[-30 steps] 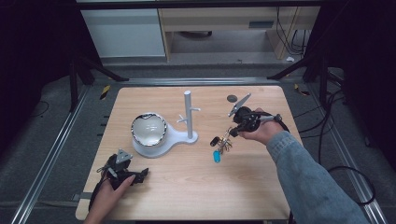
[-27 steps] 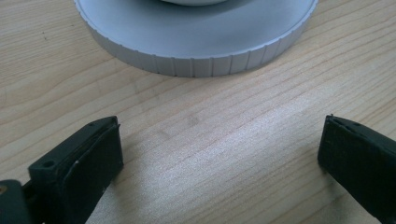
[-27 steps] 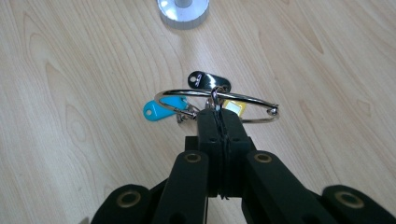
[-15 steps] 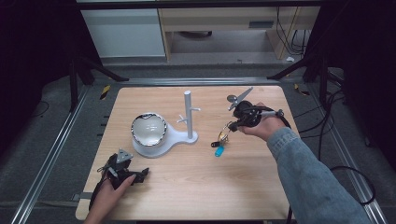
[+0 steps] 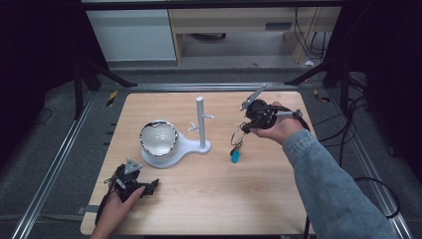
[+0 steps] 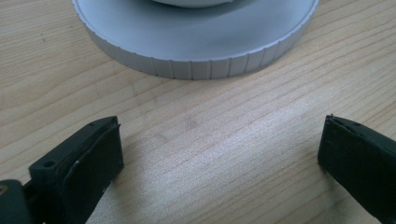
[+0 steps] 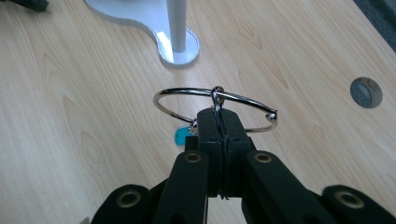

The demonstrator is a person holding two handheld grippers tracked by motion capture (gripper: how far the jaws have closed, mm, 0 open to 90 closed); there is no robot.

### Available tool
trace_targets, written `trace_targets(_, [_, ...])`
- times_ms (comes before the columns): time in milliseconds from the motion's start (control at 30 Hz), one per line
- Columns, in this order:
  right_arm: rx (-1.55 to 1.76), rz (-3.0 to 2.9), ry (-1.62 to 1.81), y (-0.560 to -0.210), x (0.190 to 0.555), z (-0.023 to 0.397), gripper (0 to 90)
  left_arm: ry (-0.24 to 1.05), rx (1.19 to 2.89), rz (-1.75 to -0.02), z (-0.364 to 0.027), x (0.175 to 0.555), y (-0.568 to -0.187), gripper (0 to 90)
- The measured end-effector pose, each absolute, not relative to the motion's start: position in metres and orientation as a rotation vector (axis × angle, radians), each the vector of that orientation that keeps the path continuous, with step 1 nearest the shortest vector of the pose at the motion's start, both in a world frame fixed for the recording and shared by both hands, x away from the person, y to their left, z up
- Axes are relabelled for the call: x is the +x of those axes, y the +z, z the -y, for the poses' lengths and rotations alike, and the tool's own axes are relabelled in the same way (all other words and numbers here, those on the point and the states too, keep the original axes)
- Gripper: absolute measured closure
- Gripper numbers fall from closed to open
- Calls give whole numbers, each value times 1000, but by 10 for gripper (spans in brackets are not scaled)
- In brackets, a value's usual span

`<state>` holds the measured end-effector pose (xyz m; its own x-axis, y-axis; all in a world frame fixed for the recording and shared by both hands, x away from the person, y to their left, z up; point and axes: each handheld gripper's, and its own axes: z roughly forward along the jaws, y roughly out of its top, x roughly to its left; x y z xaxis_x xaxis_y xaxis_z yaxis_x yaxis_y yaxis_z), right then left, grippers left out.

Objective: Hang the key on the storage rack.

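Dangling off the clenched right gripper (image 7: 219, 122), key ring (image 7: 205, 93) hangs above bare table (image 5: 224, 199) beside the stand (image 5: 201, 122); left gripper (image 6: 219, 154) gapes empty near the front edge.

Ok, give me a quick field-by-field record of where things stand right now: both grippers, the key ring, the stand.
right gripper: shut on key ring, raised over the table
key ring: metal loop pinched at its near edge, blue tag hanging below
stand: white post with pegs, upright, left of the key ring, nothing hung on it
bowl: shiny, sits on the stand's round base
left gripper: open, holding nothing, low by the base
table: light wood
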<state>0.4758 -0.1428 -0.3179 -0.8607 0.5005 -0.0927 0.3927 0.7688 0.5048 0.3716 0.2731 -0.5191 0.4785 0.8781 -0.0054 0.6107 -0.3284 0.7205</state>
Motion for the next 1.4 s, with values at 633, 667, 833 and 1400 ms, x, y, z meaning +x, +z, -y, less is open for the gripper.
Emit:
trace_targets(633, [650, -2730, 750, -289, 483, 128, 894, 515, 2060, -1225, -273, 372, -519, 0])
trace_targets(667, [647, -2730, 750, -287, 484, 127, 894, 514, 2060, -1224, -273, 372, -519, 0])
trace_targets(833, [641, -2724, 752, -280, 487, 125, 894, 514, 2059, -1224, -273, 372, -519, 0])
trace_targets(1400, [621, -2718, 777, -265, 489, 116, 894, 515, 2059, -1225, -273, 372, -519, 0])
